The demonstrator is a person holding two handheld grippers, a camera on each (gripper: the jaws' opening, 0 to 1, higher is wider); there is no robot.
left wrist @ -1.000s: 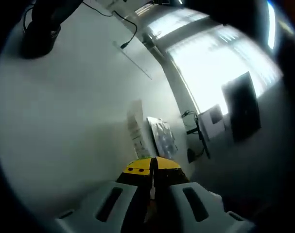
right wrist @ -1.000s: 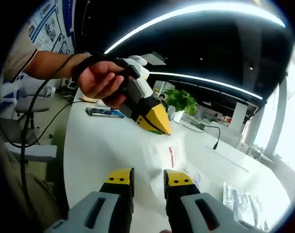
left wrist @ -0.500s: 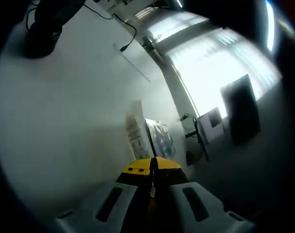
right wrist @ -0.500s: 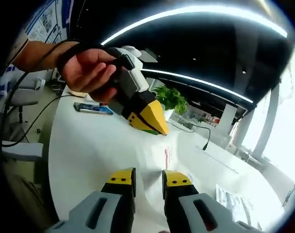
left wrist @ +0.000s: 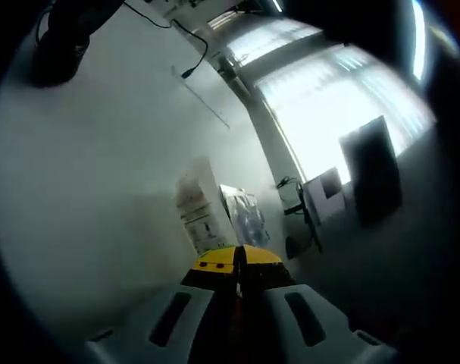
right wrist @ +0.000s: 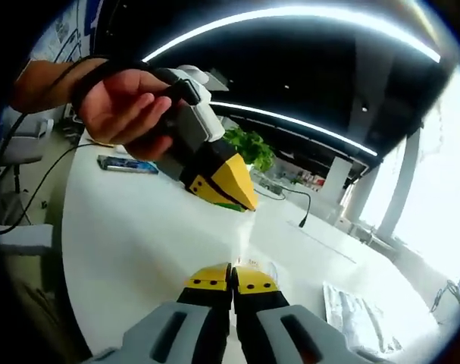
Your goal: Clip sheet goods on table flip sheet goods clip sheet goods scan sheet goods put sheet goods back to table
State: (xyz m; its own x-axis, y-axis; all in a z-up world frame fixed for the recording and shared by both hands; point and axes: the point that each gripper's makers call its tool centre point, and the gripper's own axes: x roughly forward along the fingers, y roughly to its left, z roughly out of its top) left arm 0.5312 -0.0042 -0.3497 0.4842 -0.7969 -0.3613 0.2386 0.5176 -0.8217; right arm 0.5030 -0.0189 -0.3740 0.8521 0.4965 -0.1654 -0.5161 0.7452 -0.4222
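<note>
Sheet goods (left wrist: 201, 210): white, printed, thin; lifted clear of the table (left wrist: 78, 189), standing on edge straight out from the left gripper (left wrist: 239, 258). Clamped at the near edge between that gripper's yellow tips, jaws pressed together with no gap. In the right gripper view, seen edge-on as a pale thin strip (right wrist: 243, 241), running from the left gripper (right wrist: 248, 205) down to the right gripper (right wrist: 232, 277).

Right gripper: yellow tips closed tight against each other, seam in line with the lower edge of the sheet goods, apparently nipping it there; exact contact too faint to confirm. Both grippers thus at opposite ends of the sheet goods, close together, left one above and pointing down toward the right one.

Hand (right wrist: 126, 107) wrapped around the left gripper's grey body, just behind the sheet goods, black strap and cable at the wrist.

Beyond the sheet goods, lying flat on the table: silvery packet (left wrist: 243, 216), seen too in the right gripper view (right wrist: 352, 309), off to the right of the sheet goods. Farther behind it, a green plant (right wrist: 245, 147) and a thin black gooseneck microphone (right wrist: 301, 213). To the left of the sheet goods, well apart, a flat blue-edged device (right wrist: 126, 164) on the table. Past the far edge, bright windows (left wrist: 343, 98) and a dark screen (left wrist: 372, 168).
</note>
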